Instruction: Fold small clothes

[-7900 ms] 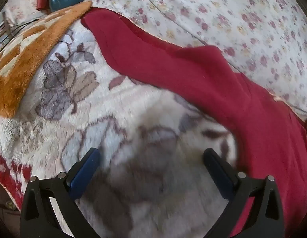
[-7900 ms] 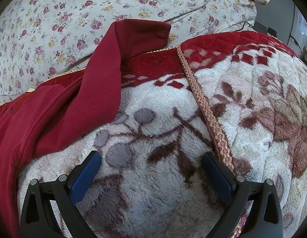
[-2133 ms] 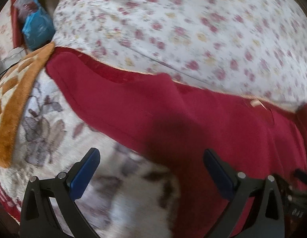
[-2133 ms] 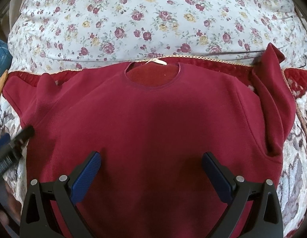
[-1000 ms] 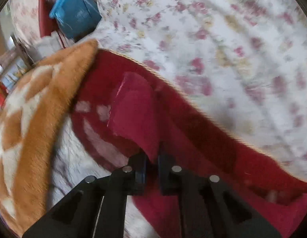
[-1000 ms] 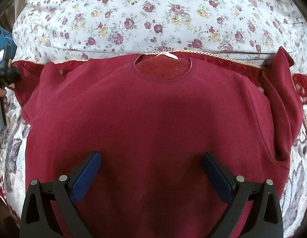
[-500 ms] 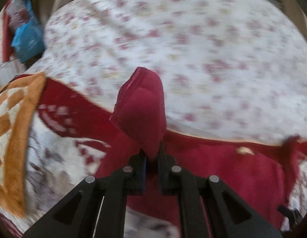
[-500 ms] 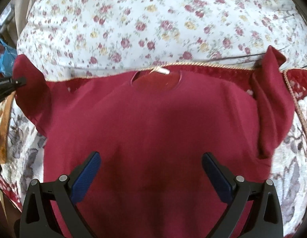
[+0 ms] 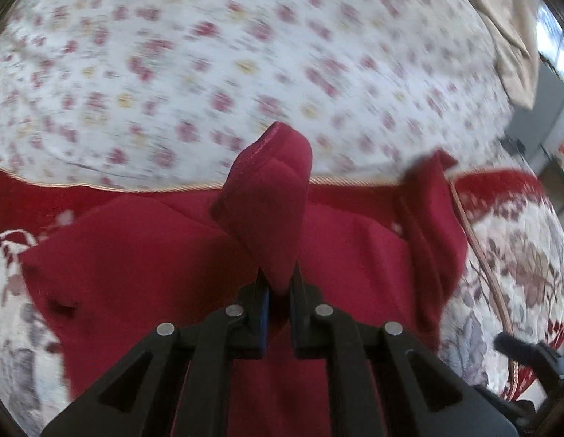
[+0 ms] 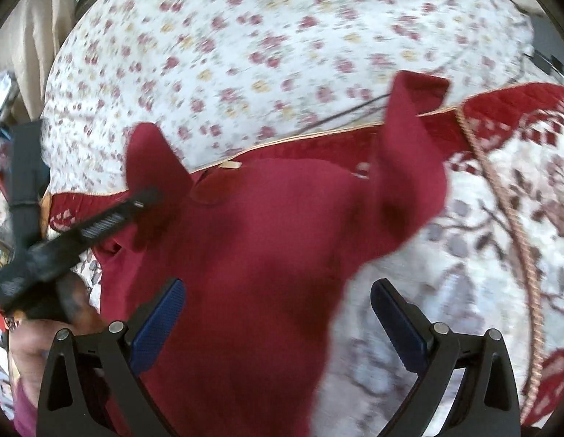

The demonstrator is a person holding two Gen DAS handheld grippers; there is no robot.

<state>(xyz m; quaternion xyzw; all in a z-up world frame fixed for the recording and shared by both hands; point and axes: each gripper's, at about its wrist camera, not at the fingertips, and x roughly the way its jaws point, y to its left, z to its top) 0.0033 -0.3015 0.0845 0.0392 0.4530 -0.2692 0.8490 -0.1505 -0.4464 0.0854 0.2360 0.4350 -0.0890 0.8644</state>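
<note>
I'm working over a bed. Under my tools lies a plush fleece blanket point(image 10: 493, 240), cream with grey and brown leaf and flower patterns, a dark red border and a braided gold cord trim point(image 10: 515, 218) running down it. Beyond it a white quilt with small pink and yellow flowers point(image 10: 267, 47) fills the upper part of both views, blurred. A beige curtain point(image 10: 34, 25) hangs at the upper left of the right view; beige fabric point(image 9: 508, 36) also shows at the upper right of the left view, beside bright daylight point(image 9: 551, 36).
</note>
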